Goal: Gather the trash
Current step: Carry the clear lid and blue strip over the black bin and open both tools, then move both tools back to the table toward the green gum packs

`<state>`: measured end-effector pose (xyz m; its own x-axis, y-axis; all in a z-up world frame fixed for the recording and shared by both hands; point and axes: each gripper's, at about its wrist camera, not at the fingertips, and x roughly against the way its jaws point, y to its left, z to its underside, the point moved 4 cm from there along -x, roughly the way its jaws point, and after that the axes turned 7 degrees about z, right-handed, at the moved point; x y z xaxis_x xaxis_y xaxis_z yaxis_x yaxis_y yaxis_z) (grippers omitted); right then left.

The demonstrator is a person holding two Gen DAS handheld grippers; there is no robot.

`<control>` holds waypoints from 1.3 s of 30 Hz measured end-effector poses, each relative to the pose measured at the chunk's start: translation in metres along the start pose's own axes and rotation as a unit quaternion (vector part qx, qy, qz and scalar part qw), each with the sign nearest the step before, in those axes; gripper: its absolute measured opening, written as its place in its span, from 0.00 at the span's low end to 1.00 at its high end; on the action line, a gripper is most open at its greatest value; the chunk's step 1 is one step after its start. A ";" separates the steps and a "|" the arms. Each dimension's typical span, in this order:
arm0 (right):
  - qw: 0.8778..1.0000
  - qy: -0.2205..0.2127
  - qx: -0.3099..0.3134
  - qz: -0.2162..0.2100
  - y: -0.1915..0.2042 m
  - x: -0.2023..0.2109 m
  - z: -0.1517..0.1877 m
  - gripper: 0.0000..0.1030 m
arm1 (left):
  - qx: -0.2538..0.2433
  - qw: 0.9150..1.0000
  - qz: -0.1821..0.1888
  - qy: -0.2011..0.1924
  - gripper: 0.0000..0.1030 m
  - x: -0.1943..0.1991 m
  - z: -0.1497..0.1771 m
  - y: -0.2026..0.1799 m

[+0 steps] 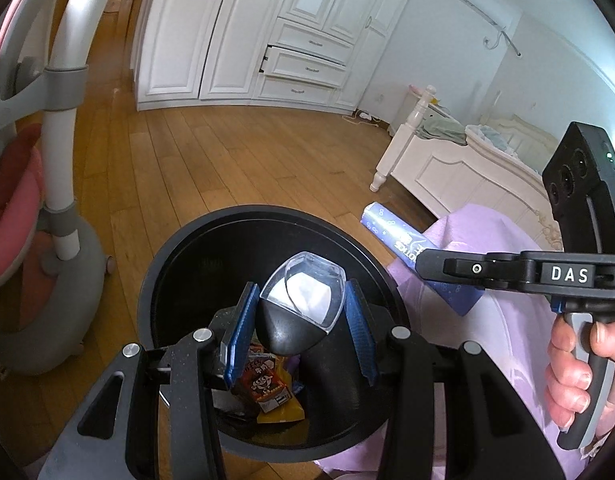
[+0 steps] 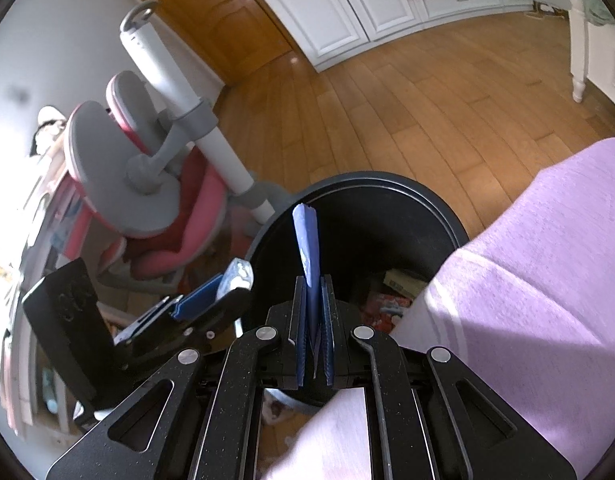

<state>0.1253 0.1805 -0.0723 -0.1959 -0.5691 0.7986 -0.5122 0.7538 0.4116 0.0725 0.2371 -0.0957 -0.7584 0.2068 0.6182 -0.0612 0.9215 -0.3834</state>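
Note:
A black round trash bin [image 1: 179, 248] stands on the wooden floor, with snack wrappers [image 1: 267, 384] inside. My left gripper [image 1: 299, 304] is over the bin's opening, its blue pads on either side of a black container with a clear lid [image 1: 299, 308]. My right gripper [image 2: 313, 292] is shut on a flat blue wrapper [image 2: 307, 248], held over the bin [image 2: 447, 216]. In the left wrist view the right gripper [image 1: 431, 264] holds that wrapper [image 1: 391, 236] just right of the bin's rim.
A pink and grey child's chair [image 1: 23, 216] stands left of the bin. Purple-clad legs [image 2: 527, 264] are right of it. White wardrobes [image 1: 243, 28] line the far wall and a white bed [image 1: 459, 152] is at the right.

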 end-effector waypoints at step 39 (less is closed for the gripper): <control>0.984 -0.151 -0.078 0.049 -0.142 0.198 0.079 0.54 | -0.211 0.974 0.067 0.038 0.84 -0.019 0.006 -0.198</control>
<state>0.0934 -0.0646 -0.0072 -0.4900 -0.5450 0.6803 -0.3482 0.8379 0.4204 0.0952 0.0487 -0.0363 -0.6896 0.3433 0.6377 0.3198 0.9344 -0.1572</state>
